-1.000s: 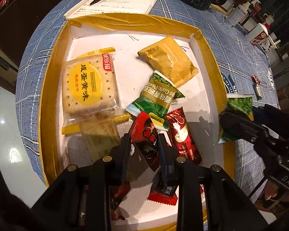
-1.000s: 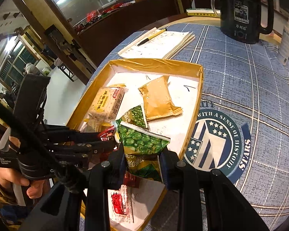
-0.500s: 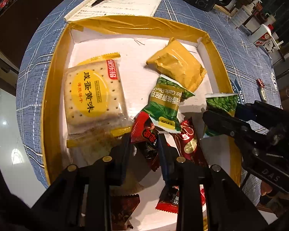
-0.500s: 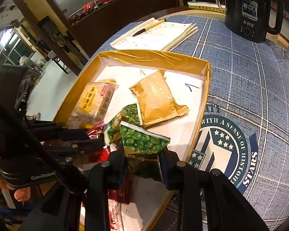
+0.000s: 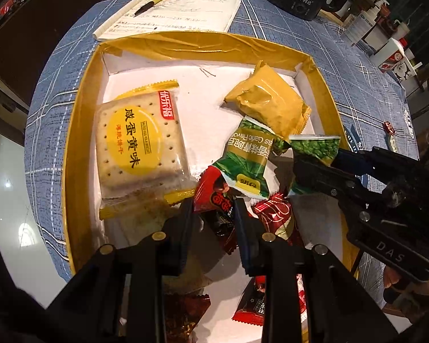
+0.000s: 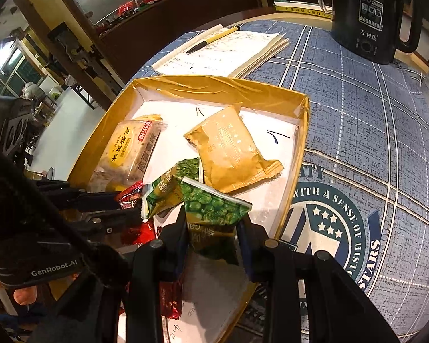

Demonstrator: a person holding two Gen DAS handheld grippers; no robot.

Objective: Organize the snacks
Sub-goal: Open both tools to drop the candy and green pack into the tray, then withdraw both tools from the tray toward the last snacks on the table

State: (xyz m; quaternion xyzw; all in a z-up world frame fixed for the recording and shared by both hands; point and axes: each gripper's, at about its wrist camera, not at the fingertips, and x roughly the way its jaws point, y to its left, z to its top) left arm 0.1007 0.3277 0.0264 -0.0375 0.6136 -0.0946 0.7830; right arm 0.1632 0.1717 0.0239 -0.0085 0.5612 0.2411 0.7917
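Your left hand-held gripper [image 5: 211,214] clamped a red snack packet [image 5: 214,197] inside the yellow tray [image 5: 71,154]; your right hand-held gripper [image 6: 213,228] clamped a green pea packet [image 6: 211,203] over the tray, beside the cracker pack [image 5: 138,143].

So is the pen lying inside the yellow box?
No, the yellow and black pen lies on the white paper notebook, beyond the yellow-rimmed box.

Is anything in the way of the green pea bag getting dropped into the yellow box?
Nothing blocks it. The right gripper holds the green pea packet over the yellow cardboard box; another green packet and a mustard-yellow packet lie just beyond.
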